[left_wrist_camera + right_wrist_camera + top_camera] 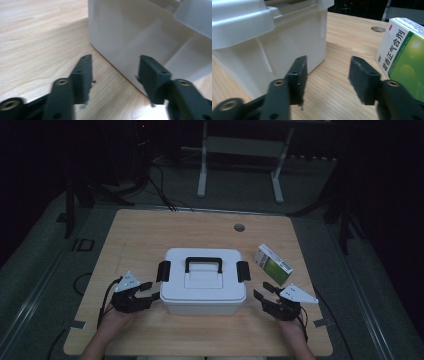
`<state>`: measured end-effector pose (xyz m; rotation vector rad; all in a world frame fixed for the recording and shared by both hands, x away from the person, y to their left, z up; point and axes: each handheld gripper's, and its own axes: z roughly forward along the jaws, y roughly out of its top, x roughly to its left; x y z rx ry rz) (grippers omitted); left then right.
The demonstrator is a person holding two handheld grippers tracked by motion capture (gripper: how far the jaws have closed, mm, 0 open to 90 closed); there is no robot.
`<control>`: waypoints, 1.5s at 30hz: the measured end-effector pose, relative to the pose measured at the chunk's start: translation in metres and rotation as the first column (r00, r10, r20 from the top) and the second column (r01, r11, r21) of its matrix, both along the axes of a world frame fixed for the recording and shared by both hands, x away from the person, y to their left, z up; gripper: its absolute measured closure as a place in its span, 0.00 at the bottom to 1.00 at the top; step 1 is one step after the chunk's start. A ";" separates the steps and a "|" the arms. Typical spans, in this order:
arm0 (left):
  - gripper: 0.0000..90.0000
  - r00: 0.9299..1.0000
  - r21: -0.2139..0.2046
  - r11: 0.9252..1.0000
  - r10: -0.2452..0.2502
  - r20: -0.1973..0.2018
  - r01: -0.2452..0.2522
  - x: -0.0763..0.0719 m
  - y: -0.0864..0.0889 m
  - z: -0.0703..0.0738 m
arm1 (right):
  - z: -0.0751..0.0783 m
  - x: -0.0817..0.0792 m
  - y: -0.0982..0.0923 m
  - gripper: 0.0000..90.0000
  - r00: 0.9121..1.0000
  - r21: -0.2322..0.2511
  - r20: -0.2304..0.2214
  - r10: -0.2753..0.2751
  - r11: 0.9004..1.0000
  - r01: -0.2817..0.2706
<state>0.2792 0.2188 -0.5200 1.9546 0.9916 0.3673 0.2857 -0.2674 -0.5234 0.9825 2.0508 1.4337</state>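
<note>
white box (pixel 205 282), L claw (pixel 150 291) & R claw (pixel 263 291) agape

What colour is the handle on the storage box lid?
Black, against the white storage box; the handle shows best in the high view.

- Wooden table (pixel 150 235), light grain, rounded corners; stands on a dark floor (pixel 45 245).
- Round cable hole (pixel 239 227) in the top, near the far edge, right of centre.
- White storage box (pixel 205 292) rests on the table near the middle, lid on, black handle (pixel 204 264) flat on the lid, black latches at both ends.
- Green-and-white carton (pixel 273 264) lies flat on the table just right of the box, apart from it; printed characters on its side.
</note>
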 end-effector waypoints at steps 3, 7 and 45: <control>0.39 0.999 -0.004 1.000 -0.027 -0.036 0.027 0.004 0.005 0.000 | -0.001 0.002 -0.005 0.33 1.000 0.024 -0.021 0.018 1.000 -0.017; 0.32 0.996 -0.021 0.998 -0.059 -0.069 0.058 0.007 0.011 -0.001 | -0.005 0.002 -0.007 0.22 0.997 0.043 -0.046 0.064 0.997 -0.062; 0.26 0.918 0.299 0.913 -0.159 -0.364 0.277 0.019 0.031 0.019 | -0.019 0.001 -0.021 0.16 0.996 0.024 -0.061 0.067 0.998 -0.065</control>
